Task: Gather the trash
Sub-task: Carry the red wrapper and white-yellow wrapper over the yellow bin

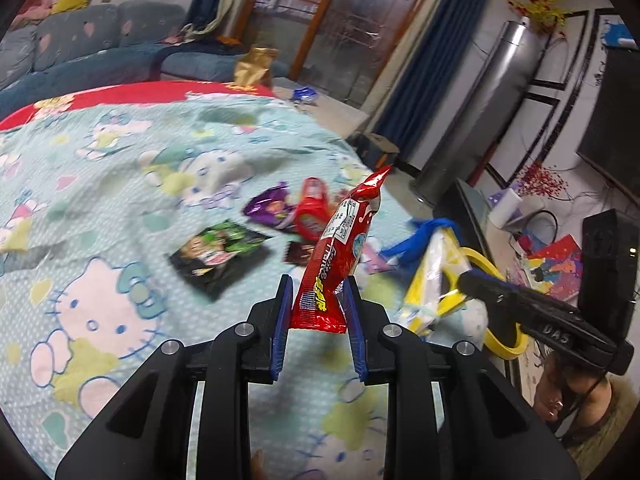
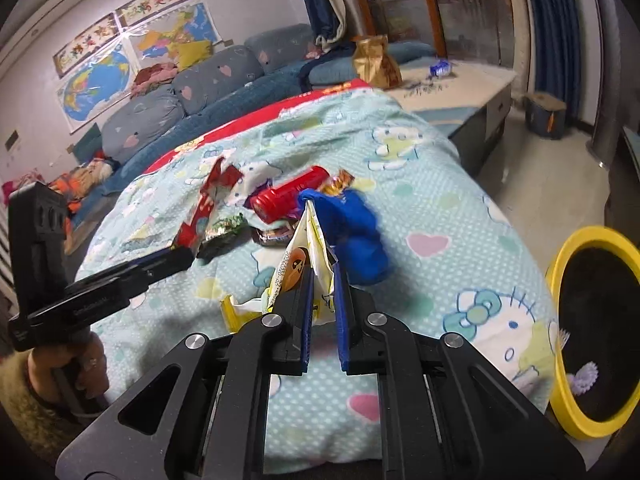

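The left hand-held gripper (image 1: 316, 304) is clamped on a red wrapper (image 1: 340, 248) lifted off the bed (image 1: 120, 184). The right hand-held gripper (image 2: 322, 296) is clamped on a yellow-white wrapper (image 2: 308, 248), with a blue bag (image 2: 356, 232) just beyond. Farther in lie a green packet (image 1: 218, 254), purple wrapper (image 1: 270, 206) and red tube (image 2: 292, 196). A yellow-rimmed bin (image 2: 592, 332) stands beside the bed's right edge.

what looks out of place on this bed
Snack wrappers are scattered on the Hello Kitty bedspread: a purple wrapper, a green packet and a red tube lie loose in a heap near the edge.
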### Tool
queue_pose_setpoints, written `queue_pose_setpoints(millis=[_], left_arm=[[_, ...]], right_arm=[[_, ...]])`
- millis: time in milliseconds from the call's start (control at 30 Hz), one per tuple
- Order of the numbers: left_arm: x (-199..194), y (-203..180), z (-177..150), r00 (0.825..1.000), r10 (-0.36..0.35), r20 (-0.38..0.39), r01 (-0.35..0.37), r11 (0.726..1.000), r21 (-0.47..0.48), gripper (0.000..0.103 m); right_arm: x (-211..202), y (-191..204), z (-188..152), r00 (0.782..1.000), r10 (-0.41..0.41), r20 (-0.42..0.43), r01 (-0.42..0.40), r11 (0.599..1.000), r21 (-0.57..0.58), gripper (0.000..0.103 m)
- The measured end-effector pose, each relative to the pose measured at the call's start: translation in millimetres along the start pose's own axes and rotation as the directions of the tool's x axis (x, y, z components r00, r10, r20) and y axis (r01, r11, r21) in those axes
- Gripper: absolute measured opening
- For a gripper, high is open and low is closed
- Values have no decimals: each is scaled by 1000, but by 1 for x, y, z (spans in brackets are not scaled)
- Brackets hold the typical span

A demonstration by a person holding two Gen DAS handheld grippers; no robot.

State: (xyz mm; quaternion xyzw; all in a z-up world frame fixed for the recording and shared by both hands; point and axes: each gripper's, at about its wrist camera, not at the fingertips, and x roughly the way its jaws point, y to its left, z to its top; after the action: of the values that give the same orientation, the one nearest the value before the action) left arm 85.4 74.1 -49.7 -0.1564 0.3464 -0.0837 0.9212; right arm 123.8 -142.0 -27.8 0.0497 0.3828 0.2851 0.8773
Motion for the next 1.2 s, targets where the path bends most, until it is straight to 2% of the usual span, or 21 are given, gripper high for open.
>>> queue_pose_setpoints(millis=[167,233,333,733,1200], left_arm=[[10,-19,0,1000,-25,-18,26,999,35,25],[12,-25,-1,999,-32,-22,33,999,43,25],[18,-34,-3,998,-43,-36,45,997,59,25],[31,-75,-1,995,-88,-51,94,987,130,25],[45,-121,2,989,-133,-66,144,967,210,25]], right_arm=[[8,-28,-14,992,69,-110,-54,990,129,6],[6,-37,-22,988,100,-119,-78,981,175,6],[-1,-42,-31,987,105,-121,-81,978,191,6],[-54,-70,-32,1000,-19,12,16,983,181,6],[-94,-116,-18,977,-166,131,132,963,235,6]])
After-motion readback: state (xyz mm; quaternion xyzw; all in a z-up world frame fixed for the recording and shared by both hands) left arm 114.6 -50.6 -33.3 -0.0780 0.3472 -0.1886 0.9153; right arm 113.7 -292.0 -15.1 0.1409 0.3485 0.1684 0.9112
